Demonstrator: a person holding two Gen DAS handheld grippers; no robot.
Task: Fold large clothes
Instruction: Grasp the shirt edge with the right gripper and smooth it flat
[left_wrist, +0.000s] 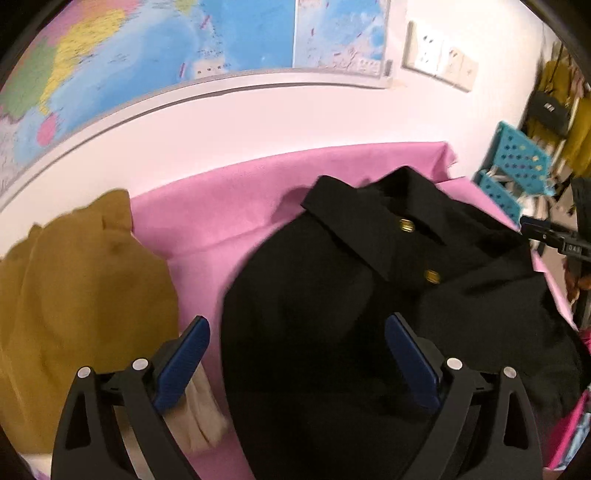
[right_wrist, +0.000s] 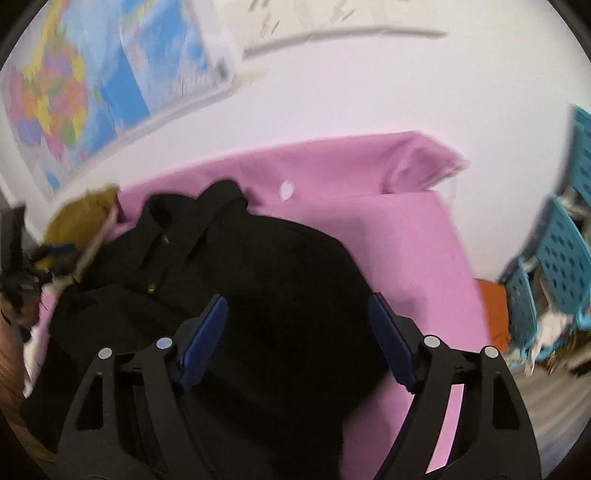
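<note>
On the pink-clothed desk: one black coat, matte, heavy-looking, flat collar, two round brass buttons, heaped near the middle. Beside it to the left, one mustard garment, soft and bunched. Left gripper over the coat's edge, jaws wide, holding nothing. Right gripper likewise, jaws wide and empty above black cloth. Off the desk's right end, two perforated teal crates.
</note>
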